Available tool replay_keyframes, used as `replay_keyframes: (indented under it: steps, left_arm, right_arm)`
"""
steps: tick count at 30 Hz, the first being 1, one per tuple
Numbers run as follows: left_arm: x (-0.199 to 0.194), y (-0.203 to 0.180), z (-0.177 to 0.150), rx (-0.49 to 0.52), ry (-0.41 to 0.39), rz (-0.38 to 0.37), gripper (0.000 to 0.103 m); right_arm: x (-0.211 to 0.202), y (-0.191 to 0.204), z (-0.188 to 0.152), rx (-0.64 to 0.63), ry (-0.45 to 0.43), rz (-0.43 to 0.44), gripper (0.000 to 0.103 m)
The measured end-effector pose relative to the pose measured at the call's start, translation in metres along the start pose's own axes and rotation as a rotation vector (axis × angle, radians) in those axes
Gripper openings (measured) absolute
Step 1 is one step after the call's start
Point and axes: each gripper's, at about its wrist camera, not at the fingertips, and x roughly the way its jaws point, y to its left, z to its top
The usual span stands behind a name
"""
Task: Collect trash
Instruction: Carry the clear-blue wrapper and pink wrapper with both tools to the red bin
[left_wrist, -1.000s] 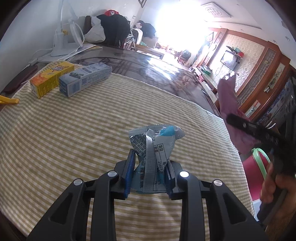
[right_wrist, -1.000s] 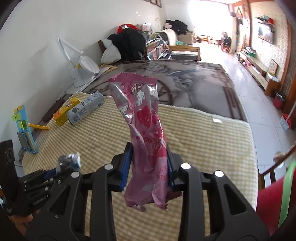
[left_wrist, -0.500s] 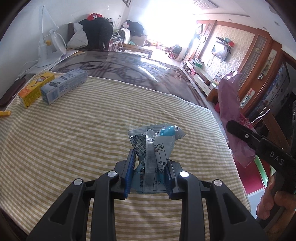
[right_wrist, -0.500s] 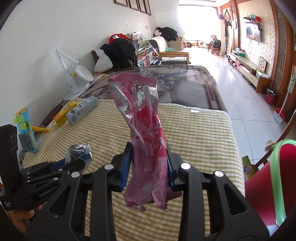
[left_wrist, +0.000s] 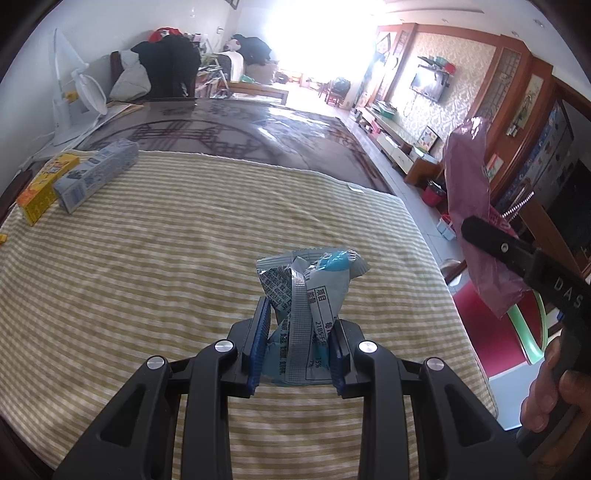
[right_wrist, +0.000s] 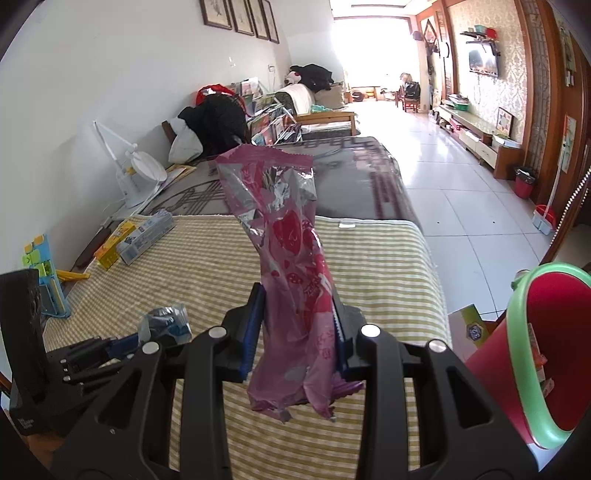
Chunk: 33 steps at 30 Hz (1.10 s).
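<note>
My left gripper (left_wrist: 298, 338) is shut on a crumpled blue and silver snack wrapper (left_wrist: 309, 291), held above the yellow striped tablecloth (left_wrist: 155, 240). It also shows at the lower left of the right wrist view (right_wrist: 166, 324). My right gripper (right_wrist: 297, 334) is shut on a long pink wrapper (right_wrist: 291, 258) that stands upright between the pads; the same wrapper shows at the right of the left wrist view (left_wrist: 471, 206). A red bin with a green rim (right_wrist: 524, 354) stands off the table's right edge, below and right of my right gripper.
A yellow box (left_wrist: 46, 186) and a pale blue box (left_wrist: 94, 175) lie at the cloth's far left. A white desk fan (right_wrist: 138, 173) stands behind them. A blue and green toy (right_wrist: 46, 280) leans at the left edge. A cardboard box (right_wrist: 467, 325) sits by the bin.
Both grippers have swung rightward with their wrappers still held. The red bin has come further into the right wrist view.
</note>
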Motion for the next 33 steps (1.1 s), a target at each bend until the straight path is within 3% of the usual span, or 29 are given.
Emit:
replay_keyframes:
  steps: [19, 25, 33]
  left_arm:
    - [0.008, -0.042, 0.0, 0.067, 0.022, -0.041, 0.027]
    - [0.003, -0.063, 0.011, 0.101, 0.001, -0.083, 0.027]
    - [0.003, -0.094, 0.021, 0.15, -0.02, -0.119, 0.027]
  right_arm:
    - [-0.013, -0.031, 0.003, 0.087, -0.042, -0.026, 0.032]
    - [-0.02, -0.046, 0.006, 0.106, -0.061, -0.093, 0.032]
    - [-0.044, -0.103, 0.004, 0.241, -0.105, -0.199, 0.032]
